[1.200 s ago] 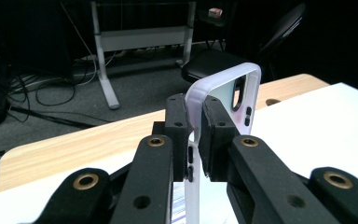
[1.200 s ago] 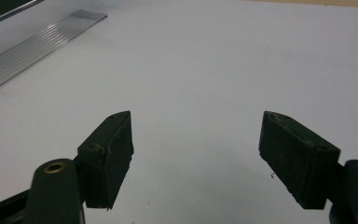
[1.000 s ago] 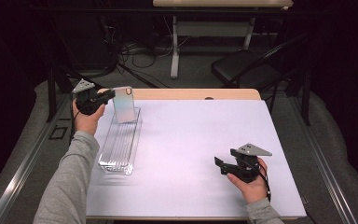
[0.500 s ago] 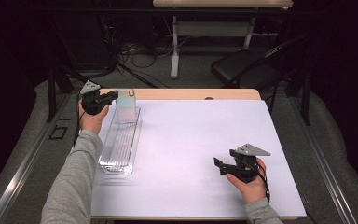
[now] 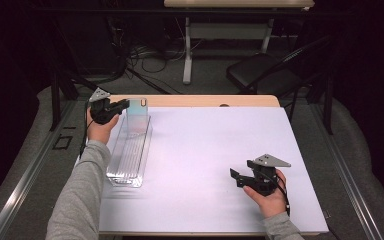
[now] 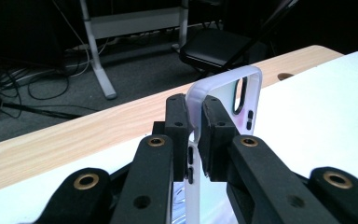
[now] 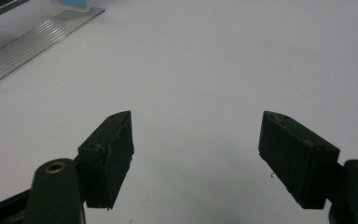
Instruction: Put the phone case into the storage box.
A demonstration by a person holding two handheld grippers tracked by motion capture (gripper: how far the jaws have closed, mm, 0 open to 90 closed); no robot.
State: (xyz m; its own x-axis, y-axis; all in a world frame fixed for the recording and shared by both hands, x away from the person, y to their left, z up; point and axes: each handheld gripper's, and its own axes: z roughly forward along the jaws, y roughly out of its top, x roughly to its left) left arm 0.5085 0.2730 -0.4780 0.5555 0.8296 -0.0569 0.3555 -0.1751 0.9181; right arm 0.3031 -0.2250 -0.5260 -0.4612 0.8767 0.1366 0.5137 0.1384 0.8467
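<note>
Over the last second the left gripper [image 5: 121, 104] swings from the 12 o'clock end of the clear tray [image 5: 130, 150] toward 9 o'clock, its hand [image 5: 100, 129] drawing back along the tray's left side, and now sits slightly closer to the tray again than half a second ago. The phone case [image 5: 137, 112] it pinches between its fingers [image 6: 214, 128] stands more upright at the tray's far end. The right gripper [image 5: 236, 176] edges a little toward 9 o'clock on the worktop [image 5: 205, 150].
</note>
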